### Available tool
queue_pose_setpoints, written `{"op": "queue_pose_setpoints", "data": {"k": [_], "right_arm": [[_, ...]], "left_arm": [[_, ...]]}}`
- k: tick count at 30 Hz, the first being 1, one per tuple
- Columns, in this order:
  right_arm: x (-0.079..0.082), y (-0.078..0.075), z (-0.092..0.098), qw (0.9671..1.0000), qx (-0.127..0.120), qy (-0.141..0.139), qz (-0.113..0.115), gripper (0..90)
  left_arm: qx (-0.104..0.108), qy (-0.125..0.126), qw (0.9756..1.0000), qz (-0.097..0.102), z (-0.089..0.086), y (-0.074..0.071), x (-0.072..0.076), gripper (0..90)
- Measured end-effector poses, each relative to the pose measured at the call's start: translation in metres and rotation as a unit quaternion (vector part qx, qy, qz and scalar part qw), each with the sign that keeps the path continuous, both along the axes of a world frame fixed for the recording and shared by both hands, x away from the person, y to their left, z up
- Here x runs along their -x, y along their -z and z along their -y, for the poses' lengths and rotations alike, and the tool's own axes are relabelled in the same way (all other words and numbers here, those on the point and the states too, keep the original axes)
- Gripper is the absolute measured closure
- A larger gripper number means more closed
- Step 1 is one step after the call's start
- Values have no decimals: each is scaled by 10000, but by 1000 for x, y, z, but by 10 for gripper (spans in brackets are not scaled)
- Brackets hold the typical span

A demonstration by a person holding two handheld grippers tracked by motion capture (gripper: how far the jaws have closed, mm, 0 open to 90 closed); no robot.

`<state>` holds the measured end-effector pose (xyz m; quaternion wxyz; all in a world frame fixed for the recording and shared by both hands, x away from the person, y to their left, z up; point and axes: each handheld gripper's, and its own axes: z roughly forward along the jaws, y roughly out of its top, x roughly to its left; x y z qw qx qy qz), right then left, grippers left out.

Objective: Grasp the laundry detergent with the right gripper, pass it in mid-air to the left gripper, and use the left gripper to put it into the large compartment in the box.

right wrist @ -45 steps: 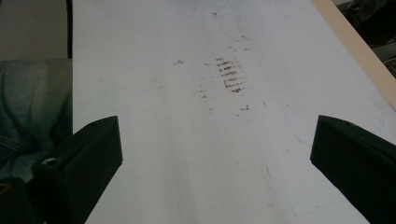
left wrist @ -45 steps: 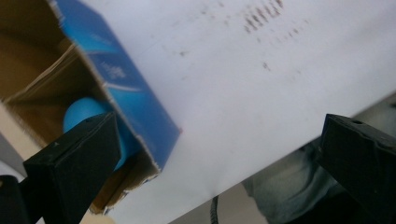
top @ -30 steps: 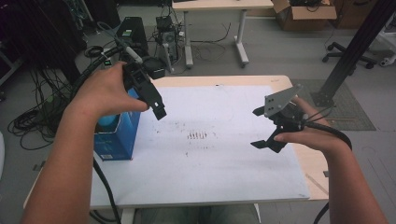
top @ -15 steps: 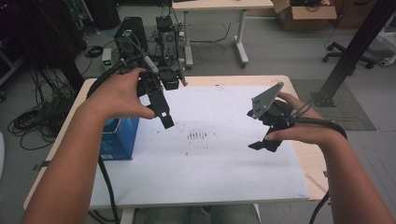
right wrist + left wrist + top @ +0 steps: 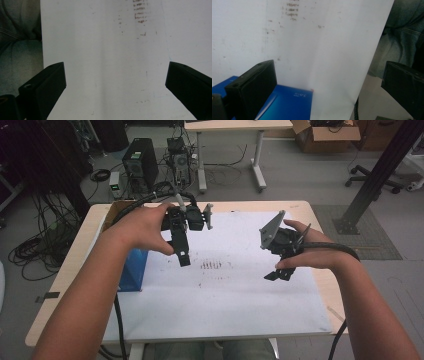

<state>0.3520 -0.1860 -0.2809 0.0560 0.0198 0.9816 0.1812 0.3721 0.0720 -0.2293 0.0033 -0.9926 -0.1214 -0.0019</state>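
Across the desk (image 5: 75,270) lies a white sheet (image 5: 225,295), covering most of the top and reaching the near edge. Rows of small brown marks (image 5: 212,266) sit near the sheet's middle. A blue box (image 5: 132,270) stands at the sheet's left edge, partly on it, with a brown carton (image 5: 112,212) just beyond it at the far left corner of the sheet.

Above the sheet, left of the marks, the left hand (image 5: 142,227) holds the left tool (image 5: 182,252) with its jaws pointing down toward the near side. In the left gripper view its two black jaws stand wide apart with nothing between them, the blue box (image 5: 287,105) and the sheet (image 5: 312,50) beneath.

Right of the marks, the right hand (image 5: 312,255) holds the right tool (image 5: 279,272) above the sheet, a grey plate (image 5: 272,227) on top. Its jaws are spread wide and empty in the right gripper view, over bare sheet (image 5: 105,62) with the marks (image 5: 140,15) ahead.

Both tools hang clear of the sheet, well apart from each other.
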Motion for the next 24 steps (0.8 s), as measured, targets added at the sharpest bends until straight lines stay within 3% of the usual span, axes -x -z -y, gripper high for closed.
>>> {"op": "queue_pose_setpoints", "data": {"k": [5,24], "right_arm": [[-6,8,-5,9997,223,94,-92,36],[-8,5,-12,9998,151,47,-98,35]], "left_arm": [[-98,-27,9999,28,3,4,-5,2],[45,51,10000,35,0,3,-2,2]]}}
